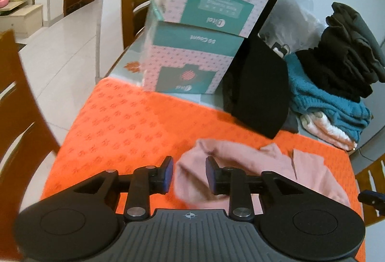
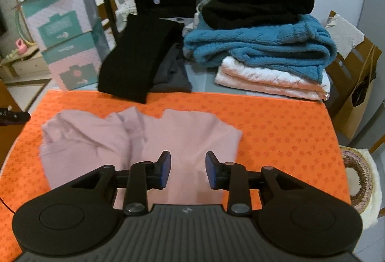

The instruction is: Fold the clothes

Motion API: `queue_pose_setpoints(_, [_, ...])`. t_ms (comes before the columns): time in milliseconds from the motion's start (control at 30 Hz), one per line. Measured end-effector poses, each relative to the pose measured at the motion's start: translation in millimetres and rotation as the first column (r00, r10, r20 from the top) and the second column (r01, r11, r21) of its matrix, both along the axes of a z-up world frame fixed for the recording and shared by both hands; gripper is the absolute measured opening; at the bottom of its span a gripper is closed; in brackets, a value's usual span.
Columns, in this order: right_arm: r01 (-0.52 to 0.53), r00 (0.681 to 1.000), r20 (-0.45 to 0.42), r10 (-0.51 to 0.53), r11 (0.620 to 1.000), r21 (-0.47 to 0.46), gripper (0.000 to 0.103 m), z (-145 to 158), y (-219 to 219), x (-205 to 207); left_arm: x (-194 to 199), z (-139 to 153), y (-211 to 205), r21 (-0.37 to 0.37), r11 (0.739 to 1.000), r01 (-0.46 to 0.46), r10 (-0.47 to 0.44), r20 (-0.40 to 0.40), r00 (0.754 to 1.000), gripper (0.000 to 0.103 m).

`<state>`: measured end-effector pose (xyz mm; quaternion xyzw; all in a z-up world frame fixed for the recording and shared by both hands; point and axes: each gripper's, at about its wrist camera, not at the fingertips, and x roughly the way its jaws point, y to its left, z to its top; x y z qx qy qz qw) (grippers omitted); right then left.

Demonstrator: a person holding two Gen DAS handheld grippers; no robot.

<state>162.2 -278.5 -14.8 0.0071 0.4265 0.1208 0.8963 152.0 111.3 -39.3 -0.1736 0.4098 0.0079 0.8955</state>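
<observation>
A pink garment (image 2: 134, 141) lies crumpled on the orange patterned mat (image 2: 276, 122); it also shows in the left wrist view (image 1: 252, 165) on the mat (image 1: 125, 122). My left gripper (image 1: 189, 171) is open, with a rumpled end of the pink garment between its fingers, which do not clamp it. My right gripper (image 2: 187, 169) is open and empty, hovering over the near middle of the garment. The tip of the left gripper (image 2: 14, 116) shows at the left edge of the right wrist view.
A stack of folded clothes (image 2: 262, 28), dark, teal and white, stands at the back right. A black cloth (image 2: 137, 62) lies behind the mat. Two teal and pink boxes (image 1: 204, 28) stand at the back left. Wooden chairs (image 1: 16, 98) flank the table.
</observation>
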Motion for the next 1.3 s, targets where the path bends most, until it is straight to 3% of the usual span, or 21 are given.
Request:
queue_pose_setpoints(267, [-0.090, 0.990, -0.097, 0.101, 0.990, 0.110, 0.042, -21, 29, -29, -48, -3, 7, -0.050, 0.998, -0.033, 0.030, -0.064, 0.997, 0.040])
queue_pose_setpoints(400, [-0.114, 0.982, -0.132, 0.132, 0.984, 0.133, 0.052, -40, 51, -31, -69, -6, 4, -0.083, 0.996, -0.041, 0.034, -0.089, 0.995, 0.045])
queue_pose_setpoints(533, [-0.091, 0.981, -0.162, 0.111, 0.988, 0.125, 0.051, -57, 64, -20, -88, -8, 1, -0.104, 0.993, -0.047, 0.036, -0.100, 0.994, 0.048])
queue_pose_setpoints(567, [-0.087, 0.980, -0.169, 0.107, 0.989, 0.122, 0.042, -60, 67, -18, -92, -8, 0, -0.109, 0.993, -0.048, 0.037, -0.102, 0.994, 0.049])
queue_pose_setpoints(600, [-0.087, 0.978, -0.176, 0.108, 0.989, 0.120, 0.024, -63, 69, -16, -96, -8, 1, -0.115, 0.992, -0.054, 0.041, -0.106, 0.994, 0.049])
queue_pose_setpoints(667, [-0.103, 0.976, -0.177, 0.123, 0.988, 0.117, 0.009, -61, 74, -18, -104, -7, 2, -0.132, 0.989, -0.066, 0.052, -0.108, 0.993, 0.053])
queue_pose_setpoints(833, [-0.216, 0.972, -0.077, 0.223, 0.973, 0.085, 0.006, -34, 95, -47, -119, -5, 5, -0.196, 0.975, -0.102, 0.081, -0.114, 0.990, 0.057])
queue_pose_setpoints(933, [-0.355, 0.934, -0.020, 0.357, 0.933, 0.057, 0.006, -21, 115, -75, -122, -8, 2, -0.231, 0.967, -0.104, 0.076, -0.127, 0.989, 0.061])
queue_pose_setpoints(1067, [-0.538, 0.843, 0.017, 0.538, 0.843, 0.012, 0.006, -19, 138, -111, -125, -12, -13, -0.257, 0.965, -0.056, 0.021, -0.136, 0.990, 0.066])
queue_pose_setpoints(1233, [-0.702, 0.712, -0.048, 0.700, 0.712, -0.031, 0.006, -35, 164, -146, -126, -19, -39, -0.258, 0.965, 0.052, -0.094, -0.151, 0.984, 0.071])
queue_pose_setpoints(1300, [-0.724, 0.689, -0.071, 0.721, 0.689, -0.029, 0.006, -40, 169, -153, -124, -24, -50, -0.252, 0.963, 0.097, -0.141, -0.164, 0.976, 0.075])
